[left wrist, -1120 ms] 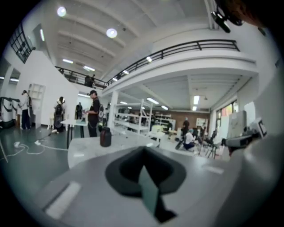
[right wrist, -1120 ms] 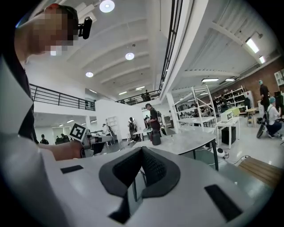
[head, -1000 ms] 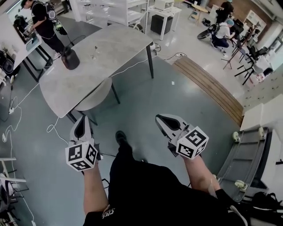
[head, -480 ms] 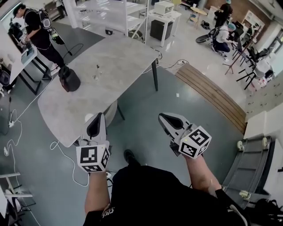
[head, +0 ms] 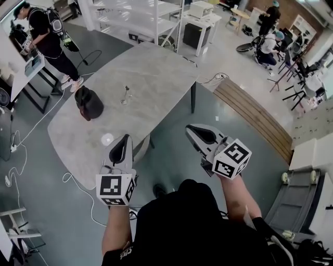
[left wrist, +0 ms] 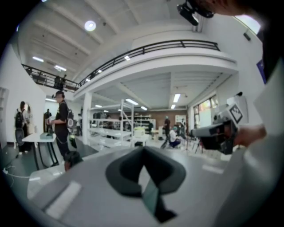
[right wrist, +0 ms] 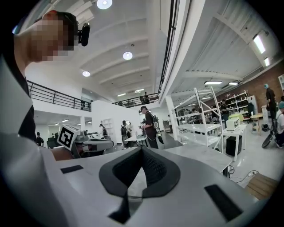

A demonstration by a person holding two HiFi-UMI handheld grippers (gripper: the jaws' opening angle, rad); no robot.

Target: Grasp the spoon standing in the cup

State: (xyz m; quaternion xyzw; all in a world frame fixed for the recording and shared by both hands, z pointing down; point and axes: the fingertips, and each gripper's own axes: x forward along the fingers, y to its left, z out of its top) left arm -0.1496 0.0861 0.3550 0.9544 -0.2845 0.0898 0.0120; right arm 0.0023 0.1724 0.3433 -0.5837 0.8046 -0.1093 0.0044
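Note:
A small clear cup point(head: 125, 100) with a thin spoon point(head: 126, 91) standing upright in it sits near the middle of the grey table point(head: 156, 72). It is small and far off in the head view. My left gripper point(head: 125, 137) is shut and empty, its tip over the table's near edge, well short of the cup. My right gripper point(head: 190, 128) is shut and empty too, held over the floor just off the table's right side. In the gripper views the left gripper point(left wrist: 142, 150) and the right gripper point(right wrist: 142, 148) each show jaws closed together with nothing between them.
A black bag point(head: 89, 103) sits on the table left of the cup, with a white round spot point(head: 107, 138) near the front edge. A person point(head: 47, 31) stands at a side table at far left. White shelving point(head: 151, 15) stands behind, a wooden platform point(head: 250, 111) to the right, cables point(head: 78, 182) on the floor.
The table, with the cup, has come closer and lower in the head view. Both grippers have advanced toward it; the left one now reaches its near edge. Both stay shut.

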